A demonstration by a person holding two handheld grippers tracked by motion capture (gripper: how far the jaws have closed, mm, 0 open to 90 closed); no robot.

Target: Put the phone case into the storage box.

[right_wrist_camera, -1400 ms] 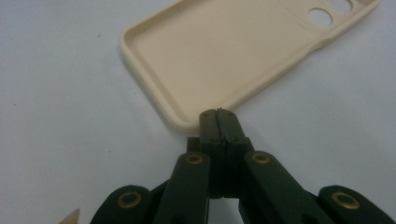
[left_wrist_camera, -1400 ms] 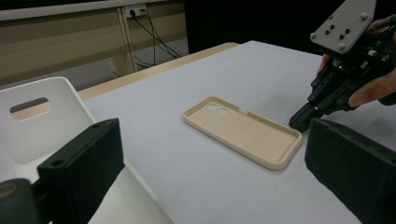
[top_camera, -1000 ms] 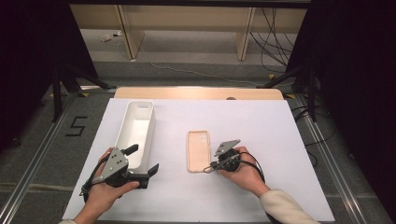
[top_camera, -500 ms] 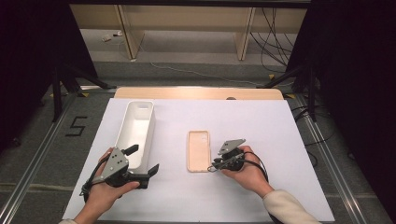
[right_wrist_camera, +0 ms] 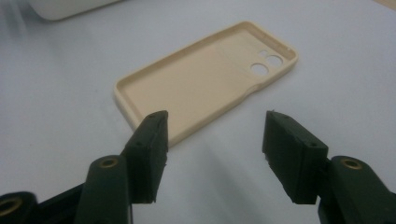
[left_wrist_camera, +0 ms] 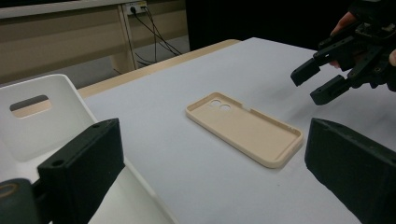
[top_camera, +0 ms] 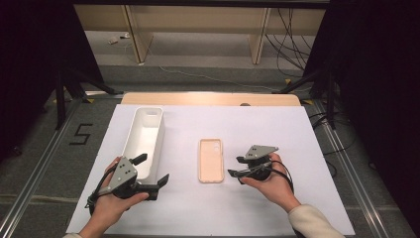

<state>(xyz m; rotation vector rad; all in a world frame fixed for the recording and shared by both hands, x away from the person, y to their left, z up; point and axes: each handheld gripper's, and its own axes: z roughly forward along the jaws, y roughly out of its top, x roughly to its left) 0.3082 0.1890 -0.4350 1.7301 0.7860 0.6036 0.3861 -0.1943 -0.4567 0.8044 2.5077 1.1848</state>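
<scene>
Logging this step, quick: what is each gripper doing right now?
Left gripper: open, holding nothing, beside the bin.
Right gripper: jaws just opened, nothing between them, beside the phone case.

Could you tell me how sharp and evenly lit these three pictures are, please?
High view: the white table cover is evenly lit, surroundings dark, all fairly sharp. Left gripper view: the phone case is crisp, the near jaws soft. Right gripper view: gently blurred throughout, with faint shadows beneath the case.

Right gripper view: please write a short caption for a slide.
Open right gripper poised just short of a beige phone case lying hollow side up.
</scene>
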